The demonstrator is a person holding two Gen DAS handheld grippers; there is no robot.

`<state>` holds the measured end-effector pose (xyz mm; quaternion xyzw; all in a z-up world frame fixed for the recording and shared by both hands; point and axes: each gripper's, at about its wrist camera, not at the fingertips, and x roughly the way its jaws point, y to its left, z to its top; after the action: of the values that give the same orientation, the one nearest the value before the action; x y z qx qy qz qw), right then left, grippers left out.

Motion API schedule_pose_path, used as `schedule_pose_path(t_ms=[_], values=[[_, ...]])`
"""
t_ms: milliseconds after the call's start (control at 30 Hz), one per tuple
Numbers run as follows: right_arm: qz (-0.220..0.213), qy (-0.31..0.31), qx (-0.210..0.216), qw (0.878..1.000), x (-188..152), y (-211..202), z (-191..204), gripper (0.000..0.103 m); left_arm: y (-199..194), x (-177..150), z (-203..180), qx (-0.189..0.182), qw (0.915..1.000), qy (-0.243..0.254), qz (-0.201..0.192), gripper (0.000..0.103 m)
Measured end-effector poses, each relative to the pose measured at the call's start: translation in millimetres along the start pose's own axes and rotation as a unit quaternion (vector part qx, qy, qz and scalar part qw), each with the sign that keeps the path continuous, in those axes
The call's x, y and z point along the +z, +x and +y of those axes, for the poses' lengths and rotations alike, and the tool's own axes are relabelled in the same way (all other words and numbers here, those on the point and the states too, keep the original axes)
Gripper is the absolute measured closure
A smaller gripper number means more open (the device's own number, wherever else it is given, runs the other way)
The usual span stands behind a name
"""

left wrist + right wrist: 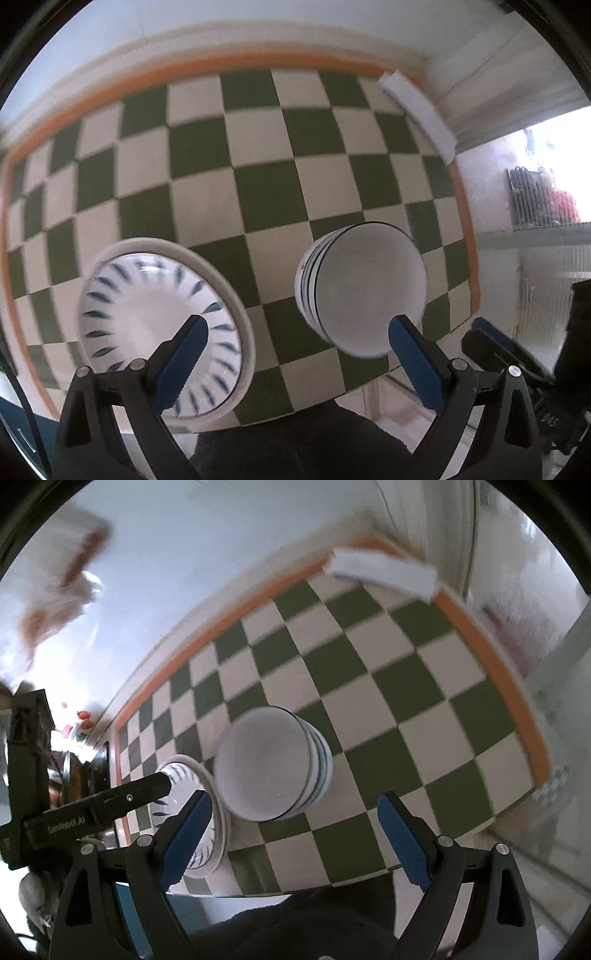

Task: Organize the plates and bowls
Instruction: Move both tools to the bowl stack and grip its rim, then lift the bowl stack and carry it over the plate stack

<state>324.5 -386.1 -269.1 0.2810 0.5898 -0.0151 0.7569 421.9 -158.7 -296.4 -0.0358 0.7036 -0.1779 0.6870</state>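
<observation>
Left gripper [297, 354]: black frame, blue pads, jaws spread wide, nothing between them. Under its left finger sits a white bowl with dark teal leaf marks [147, 325] nested on a plain white plate [236, 295], both on the green-and-cream checkered worktop with orange edging [258, 166]. Ahead of its right finger, a stack of white bowls with dark rim stripes [365, 288] stands on the same worktop, apart from the leaf bowl (a few checks between them). A white rectangular block [417, 110] lies at the far right corner of the worktop.

Right gripper [295, 834]: also released, jaws wide, empty. The leaf bowl [195, 845] shows just behind its left finger, the striped stack [266, 764] ahead between the fingers, closer to the left one. The left gripper's black arm reaches in from the left over the leaf bowl. Frames are motion-blurred.
</observation>
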Motion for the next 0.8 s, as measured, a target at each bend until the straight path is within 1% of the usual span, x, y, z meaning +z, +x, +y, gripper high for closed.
schedule_pose_path(t_ms=[67,167,200,300,400,433,467,500,533,567,600,633,667,700,733,800], values=[[0.017,0.016,0.011,1.0,6.5,22.5,-13.1,0.01,21.0,11.6,-0.4,-0.01,0.9996,0.003,0.026,0.003],[0.047,0.045,0.034,0.997,15.0,56.7,-32.3,0.015,44.3,24.6,-2.2,-0.019,0.9985,0.007,0.05,0.003],[0.055,0.05,0.036,0.997,16.7,65.2,-35.7,0.018,50.2,27.8,-3.2,-0.017,0.9983,0.01,0.056,0.003],[0.075,0.057,0.043,0.995,20.9,89.6,-43.7,0.023,67.6,35.4,-6.8,-0.028,0.9966,0.019,0.075,0.003],[0.096,0.063,0.056,0.992,23.9,111.0,-48.1,0.023,87.4,39.9,-9.5,-0.039,0.9938,0.025,0.101,0.004],[0.104,0.068,0.063,0.99,24.9,119.2,-50.0,0.024,92.9,41.6,-9.7,-0.038,0.9933,0.027,0.106,0.009],[0.108,0.071,0.068,0.989,25.6,124.5,-51.9,0.027,96.6,41.4,-9.4,-0.04,0.9927,0.029,0.11,0.014],[0.115,0.074,0.072,0.988,26.1,130.4,-53.7,0.03,100.8,41.1,-9.6,-0.046,0.9914,0.033,0.118,0.018],[0.123,0.081,0.082,0.986,26.0,137.4,-57.5,0.032,105.9,40.4,-9.6,-0.049,0.9903,0.035,0.126,0.029],[0.129,0.086,0.09,0.984,25.5,141.9,-59.3,0.038,111.0,40.4,-8.6,-0.056,0.9887,0.034,0.135,0.034],[0.138,0.089,0.098,0.982,25.0,147.2,-60.6,0.043,113.5,39.8,-8.2,-0.073,0.987,0.031,0.14,0.035],[0.145,0.09,0.107,0.98,24.0,152.0,-61.3,0.045,112.4,40.1,-7.0,-0.08,0.9874,0.027,0.134,0.038],[0.14,0.094,0.114,0.979,24.1,152.5,-62.7,0.048,112.3,40.7,-7.0,-0.091,0.9866,0.025,0.133,0.044],[0.141,0.093,0.124,0.978,24.4,154.5,-63.2,0.053,111.7,40.6,-6.7,-0.097,0.9863,0.023,0.131,0.044],[0.143,0.096,0.134,0.976,24.7,156.1,-63.8,0.054,111.7,40.7,-7.1,-0.097,0.9865,0.023,0.13,0.044],[0.143,0.09,0.134,0.976,24.0,157.6,-62.6,0.054,110.3,38.4,-8.7,-0.095,0.9875,0.026,0.123,0.045]])
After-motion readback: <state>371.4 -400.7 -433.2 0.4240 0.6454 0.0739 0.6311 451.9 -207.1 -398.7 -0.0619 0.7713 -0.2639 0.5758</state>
